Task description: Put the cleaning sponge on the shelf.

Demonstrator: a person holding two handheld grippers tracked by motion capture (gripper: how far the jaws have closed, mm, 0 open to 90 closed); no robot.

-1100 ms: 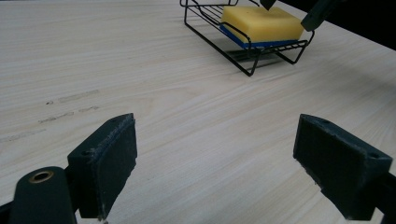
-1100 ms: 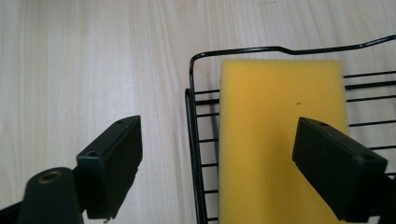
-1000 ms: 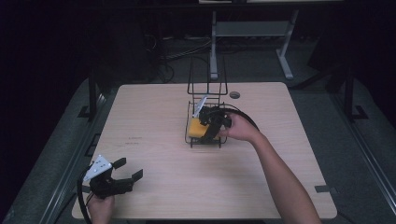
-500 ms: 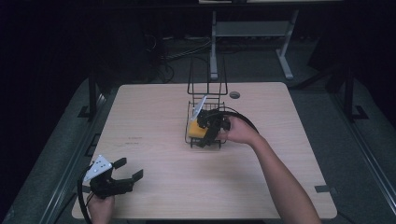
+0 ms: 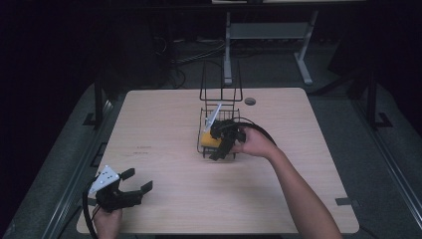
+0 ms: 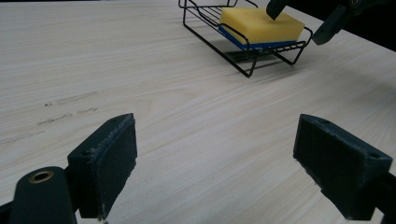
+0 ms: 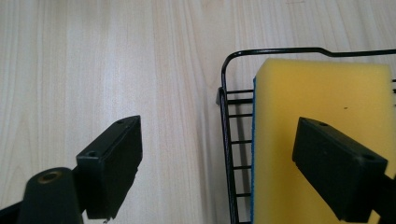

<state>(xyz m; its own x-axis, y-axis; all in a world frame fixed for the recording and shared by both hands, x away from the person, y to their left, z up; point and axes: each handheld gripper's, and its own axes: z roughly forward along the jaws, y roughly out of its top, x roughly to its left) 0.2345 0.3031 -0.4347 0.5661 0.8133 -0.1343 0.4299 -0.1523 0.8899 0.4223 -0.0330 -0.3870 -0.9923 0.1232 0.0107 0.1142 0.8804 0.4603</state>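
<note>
A black wire basket (image 5: 204, 119) stands mid-table with a yellow sponge (image 5: 209, 139) with a blue underside lying flat in it. My right gripper (image 5: 221, 149) hovers open over the basket's front-left corner. In the right gripper view one jaw is over bare wood left of the basket rim (image 7: 224, 93) and the other is over the sponge (image 7: 322, 102), with the right gripper (image 7: 219, 158) holding nothing. My left gripper (image 5: 138, 180) rests open at the table's near-left corner. The left gripper (image 6: 215, 154) faces the basket (image 6: 247, 60) and the sponge (image 6: 261, 25) from afar.
The basket has a tall wire upright (image 5: 221, 79) at its back. A round grommet (image 5: 250, 101) sits in the tabletop behind it. A metal stand (image 5: 268, 32) is on the floor beyond the table. Faint marks (image 5: 142, 148) lie on the wood at left.
My right gripper has slid a little toward the basket's front-left corner. The left gripper has stayed put.
</note>
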